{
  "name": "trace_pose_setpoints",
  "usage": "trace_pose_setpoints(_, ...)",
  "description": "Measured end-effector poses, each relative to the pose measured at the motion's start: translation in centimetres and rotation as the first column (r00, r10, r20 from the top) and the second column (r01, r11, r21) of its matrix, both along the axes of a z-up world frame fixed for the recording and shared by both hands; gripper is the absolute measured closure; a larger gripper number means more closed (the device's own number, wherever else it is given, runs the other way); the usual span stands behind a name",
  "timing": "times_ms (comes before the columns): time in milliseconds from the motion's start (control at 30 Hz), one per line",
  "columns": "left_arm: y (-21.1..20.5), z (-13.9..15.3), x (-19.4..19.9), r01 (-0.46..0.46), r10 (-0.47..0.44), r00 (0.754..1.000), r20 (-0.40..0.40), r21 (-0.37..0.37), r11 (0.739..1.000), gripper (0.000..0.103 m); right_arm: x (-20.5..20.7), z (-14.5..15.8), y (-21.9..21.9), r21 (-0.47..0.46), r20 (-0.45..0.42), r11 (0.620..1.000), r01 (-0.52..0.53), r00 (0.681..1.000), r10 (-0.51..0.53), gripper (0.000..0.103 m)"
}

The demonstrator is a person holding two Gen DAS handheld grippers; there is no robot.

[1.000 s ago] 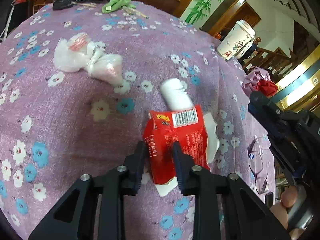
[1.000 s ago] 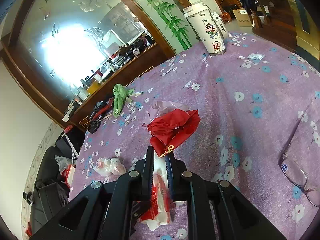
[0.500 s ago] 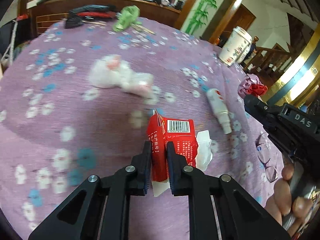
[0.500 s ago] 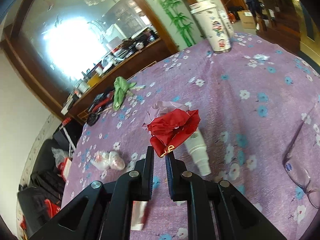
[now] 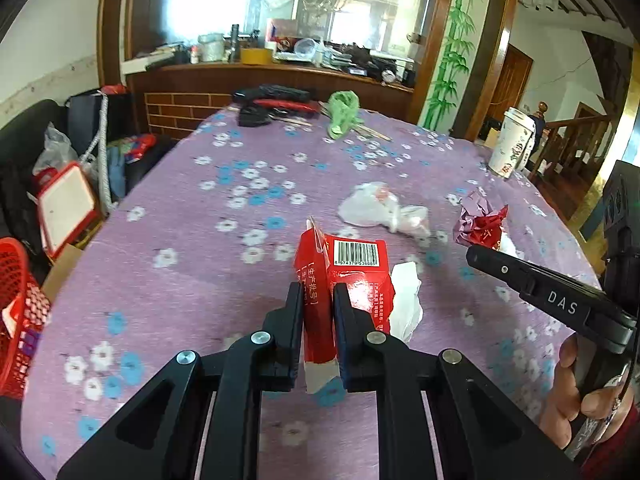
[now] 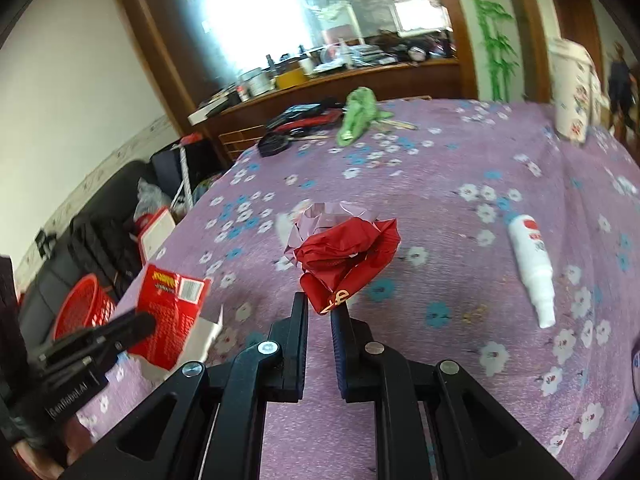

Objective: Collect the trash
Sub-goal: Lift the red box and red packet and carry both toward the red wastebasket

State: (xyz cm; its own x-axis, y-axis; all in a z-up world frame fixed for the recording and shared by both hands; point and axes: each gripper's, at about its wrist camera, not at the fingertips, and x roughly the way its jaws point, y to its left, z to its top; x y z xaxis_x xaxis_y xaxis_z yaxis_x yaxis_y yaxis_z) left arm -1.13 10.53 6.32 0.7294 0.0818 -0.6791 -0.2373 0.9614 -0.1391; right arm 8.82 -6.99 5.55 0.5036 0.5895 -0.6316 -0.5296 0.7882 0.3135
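My left gripper [image 5: 317,294] is shut on a flattened red carton [image 5: 344,276] with a barcode, held above the purple flowered tablecloth [image 5: 192,264]; the carton also shows in the right wrist view [image 6: 170,312]. My right gripper [image 6: 320,304] is shut on a crumpled red and pink wrapper [image 6: 346,252], also seen at the right of the left wrist view [image 5: 482,222]. A crumpled white plastic bag [image 5: 384,210] lies on the cloth ahead. A red waste basket [image 5: 18,320] stands off the table's left edge, also in the right wrist view [image 6: 82,306].
A white spray bottle [image 6: 532,264] lies on the cloth at right. A tall white printed cup [image 5: 514,142] stands at the far right edge. A green cloth [image 5: 342,114] and black and red items [image 5: 276,102] lie at the far end. Bags and a sofa are left of the table.
Both grippers have lifted and swung left with their loads; the view now looks along the table toward the far counter. The red basket has come into view at the left.
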Motion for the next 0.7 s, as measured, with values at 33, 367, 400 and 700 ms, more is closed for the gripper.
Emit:
trace_pose_setpoints(33, 0.3, 0.0, -0.3, -0.003, 0.003, 1.000, 0.003, 0.002, 1.000, 0.089, -0.3, -0.1, 0.4, -0.008, 0.009, 1.000, -0.011, 1.000, 0.011, 0.090)
trace_pose_setpoints(367, 2.6, 0.0, -2.3, -0.042, 0.042, 0.999, 0.023, -0.005, 0.999, 0.089, -1.5, 0.1, 1.9, -0.049, 0.050, 0.997, -0.055, 0.997, 0.058, 0.090)
trace_pose_setpoints(400, 2.8, 0.1, -2.5, -0.045, 0.045, 0.999, 0.025, -0.005, 0.999, 0.089, -1.5, 0.1, 2.1, -0.054, 0.049, 0.997, -0.057, 0.997, 0.059, 0.090)
trace_pose_setpoints(700, 3.9, 1.5, -4.6, -0.050, 0.050, 0.997, 0.057, 0.006, 0.999, 0.089, -2.9, 1.7, 3.2, -0.047, 0.021, 0.997, -0.068, 0.997, 0.069, 0.090)
